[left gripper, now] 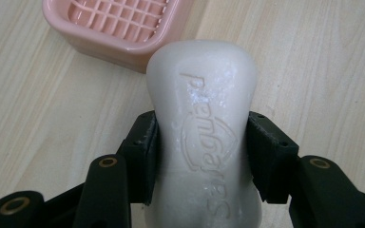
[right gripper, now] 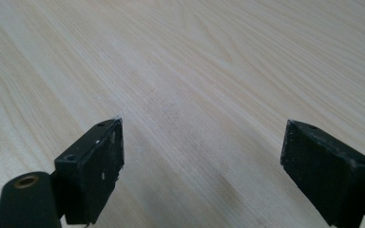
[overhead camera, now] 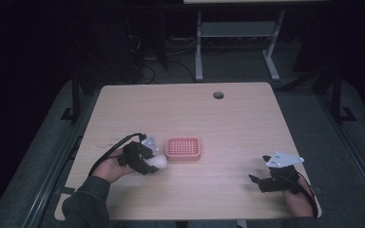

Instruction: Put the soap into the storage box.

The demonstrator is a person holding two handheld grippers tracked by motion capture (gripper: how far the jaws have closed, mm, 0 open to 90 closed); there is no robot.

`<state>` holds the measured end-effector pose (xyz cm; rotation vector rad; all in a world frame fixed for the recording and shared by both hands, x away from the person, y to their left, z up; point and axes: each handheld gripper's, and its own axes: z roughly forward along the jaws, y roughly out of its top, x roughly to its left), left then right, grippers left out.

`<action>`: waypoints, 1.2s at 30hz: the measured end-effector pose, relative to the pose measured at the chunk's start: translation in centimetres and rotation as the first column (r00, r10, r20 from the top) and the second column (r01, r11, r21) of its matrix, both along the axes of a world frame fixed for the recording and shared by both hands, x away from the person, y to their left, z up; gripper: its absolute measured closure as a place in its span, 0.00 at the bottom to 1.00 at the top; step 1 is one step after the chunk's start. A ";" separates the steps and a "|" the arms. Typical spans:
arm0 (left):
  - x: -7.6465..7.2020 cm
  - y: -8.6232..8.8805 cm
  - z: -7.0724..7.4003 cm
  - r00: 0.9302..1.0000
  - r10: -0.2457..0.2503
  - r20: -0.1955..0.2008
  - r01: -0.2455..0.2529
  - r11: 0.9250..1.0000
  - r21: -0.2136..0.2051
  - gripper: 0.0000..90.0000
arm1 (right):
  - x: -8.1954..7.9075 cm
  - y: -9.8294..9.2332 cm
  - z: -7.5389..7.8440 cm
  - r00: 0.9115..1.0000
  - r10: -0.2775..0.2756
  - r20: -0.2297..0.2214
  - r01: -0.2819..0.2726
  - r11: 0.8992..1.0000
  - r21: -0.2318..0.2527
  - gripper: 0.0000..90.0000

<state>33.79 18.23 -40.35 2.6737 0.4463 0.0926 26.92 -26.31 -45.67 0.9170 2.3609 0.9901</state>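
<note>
A white bar of soap (left gripper: 203,123) with embossed lettering is clamped between the black jaws of my left gripper (left gripper: 202,156). In the high view that gripper (overhead camera: 153,160) holds the soap (overhead camera: 159,162) just left of a pink soap dish (overhead camera: 183,148) with a grid top. The dish (left gripper: 119,28) lies close ahead of the soap's tip in the left gripper view. My right gripper (overhead camera: 255,180) rests low at the table's right front, open, with bare wood between its jaws (right gripper: 202,161).
The wooden table (overhead camera: 190,114) has a round cable hole (overhead camera: 218,95) near its far edge. Beyond it stand the grey legs of another desk (overhead camera: 237,42) and floor cables. Dark floor surrounds the table.
</note>
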 end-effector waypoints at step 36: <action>2.1 -1.8 1.5 1.000 -0.019 -0.005 0.019 1.000 0.009 0.55 | -0.1 -0.2 0.1 1.000 -0.010 0.002 0.010 1.000 0.022 0.15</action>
